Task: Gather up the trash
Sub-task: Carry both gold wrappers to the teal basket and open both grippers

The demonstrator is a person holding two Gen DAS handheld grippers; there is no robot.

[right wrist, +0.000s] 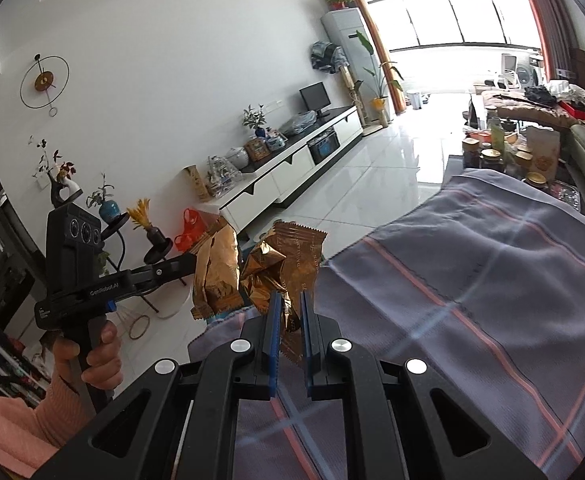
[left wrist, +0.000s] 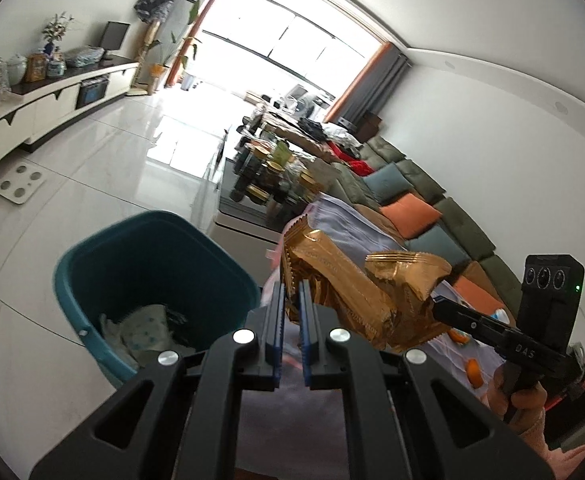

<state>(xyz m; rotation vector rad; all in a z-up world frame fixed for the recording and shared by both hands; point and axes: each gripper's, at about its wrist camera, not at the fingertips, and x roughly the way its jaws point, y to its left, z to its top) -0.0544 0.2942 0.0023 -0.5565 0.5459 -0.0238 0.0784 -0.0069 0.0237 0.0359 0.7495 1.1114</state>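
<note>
My left gripper [left wrist: 292, 286] is shut on a gold snack wrapper [left wrist: 324, 276] and holds it in the air, just right of a teal trash bin [left wrist: 92, 256] that has crumpled paper [left wrist: 144, 328] inside. My right gripper [right wrist: 290, 296] is shut on another gold wrapper [right wrist: 292, 256] above the edge of the cloth-covered table [right wrist: 472, 280]. In the left wrist view the right gripper [left wrist: 438, 306] holds its wrapper [left wrist: 408, 276] right next to mine. In the right wrist view the left gripper [right wrist: 190, 260] holds its wrapper [right wrist: 216, 272] to the left.
A white tiled floor [left wrist: 72, 168] surrounds the bin. A glass coffee table [left wrist: 268, 180] with jars stands beyond it, a green sofa [left wrist: 412, 184] with cushions to the right. Orange pieces [left wrist: 474, 372] lie on the cloth. A white TV cabinet [right wrist: 292, 164] lines the wall.
</note>
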